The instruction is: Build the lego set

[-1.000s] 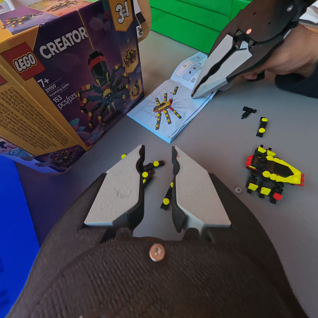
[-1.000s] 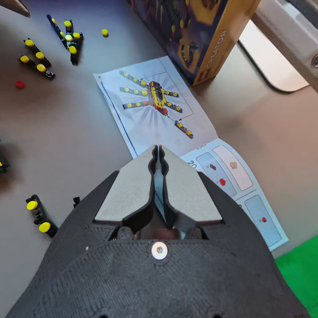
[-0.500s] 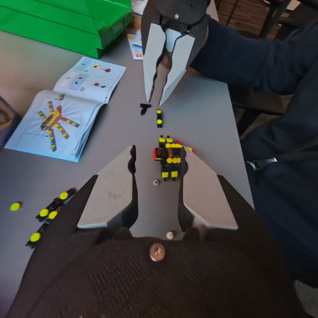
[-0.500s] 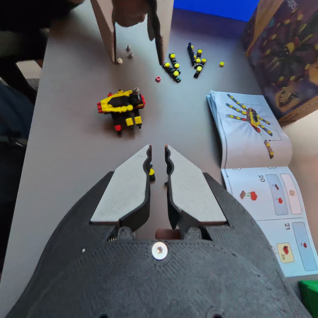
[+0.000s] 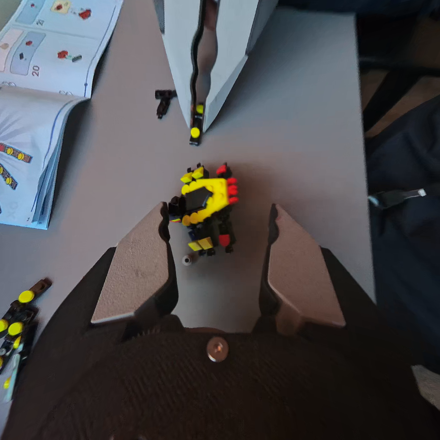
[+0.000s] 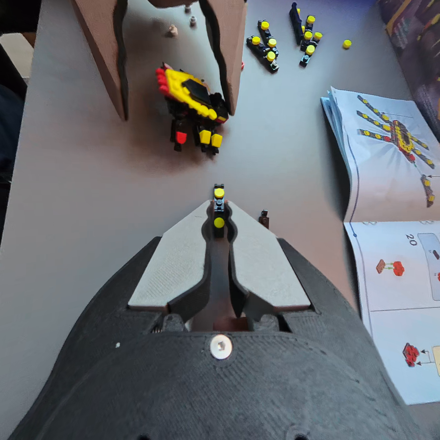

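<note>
The partly built spider body (image 5: pixel 207 202), yellow, black and red, lies tilted on the grey table. My left gripper (image 5: pixel 219 209) is open wide with one jaw on each side of it; the left fingertip (image 5: pixel 164 212) touches its black end. In the right wrist view the body (image 6: pixel 190 100) sits between the left gripper's jaws. My right gripper (image 6: pixel 219 202) is shut on a black leg piece with two yellow studs (image 6: pixel 219 207), which rests on the table. The leg piece (image 5: pixel 195 132) pokes out of the right gripper's tips in the left wrist view.
An open instruction booklet (image 5: pixel 35 119) (image 6: pixel 381 166) lies beside the work area. A small black piece (image 5: pixel 163 102) (image 6: pixel 264 216) lies near the right gripper. Several more legs (image 6: pixel 269 45) (image 5: pixel 16 321), a loose yellow stud (image 6: pixel 347 44), a small grey stud (image 5: pixel 188 259) and the box (image 6: pixel 416 35) are around. The table edge (image 5: pixel 362 166) is close. Some 8 centimetres of space lies between my two pairs of fingers.
My left gripper swung from the loose legs to the spider body and opened wider around it. My right gripper left the booklet, came down over the leg piece and closed on it.
</note>
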Available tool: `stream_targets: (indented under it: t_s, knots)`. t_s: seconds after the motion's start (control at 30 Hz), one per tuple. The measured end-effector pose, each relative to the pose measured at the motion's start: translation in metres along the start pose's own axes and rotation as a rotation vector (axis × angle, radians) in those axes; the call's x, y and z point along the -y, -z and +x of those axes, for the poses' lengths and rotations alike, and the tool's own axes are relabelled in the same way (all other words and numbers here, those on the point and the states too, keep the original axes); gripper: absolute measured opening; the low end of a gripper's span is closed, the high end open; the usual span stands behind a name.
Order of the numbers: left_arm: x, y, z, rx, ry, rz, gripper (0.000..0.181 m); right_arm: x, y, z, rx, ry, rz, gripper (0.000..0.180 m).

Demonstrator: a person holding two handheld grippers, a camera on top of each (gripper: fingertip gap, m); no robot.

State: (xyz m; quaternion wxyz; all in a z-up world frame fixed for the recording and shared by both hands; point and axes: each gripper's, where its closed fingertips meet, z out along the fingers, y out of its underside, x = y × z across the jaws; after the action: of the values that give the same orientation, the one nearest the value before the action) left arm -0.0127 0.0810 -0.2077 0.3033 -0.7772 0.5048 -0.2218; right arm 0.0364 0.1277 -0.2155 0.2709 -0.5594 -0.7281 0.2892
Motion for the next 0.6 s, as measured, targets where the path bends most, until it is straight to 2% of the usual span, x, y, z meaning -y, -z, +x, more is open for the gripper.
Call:
stream_targets:
  t_s: [0.2, 0.43, 0.6]
  knots:
    - [-0.0052, -0.0049, 0.0042, -0.008, -0.050, -0.025, 0.049, 0.0018, -0.0016, -0.0019, -0.006, 0.029, 0.009, 0.005]
    - [-0.0087, -0.0022, 0.0018, -0.008, -0.045, -0.039, 0.062, -0.0024, 0.0027, -0.0026, -0.007, 0.033, 0.003, 0.005]
    - [-0.0070, -0.0030, 0.0036, -0.023, -0.041, -0.024, 0.058, -0.0039, 0.0040, -0.0002, -0.024, 0.035, 0.000, 0.005]
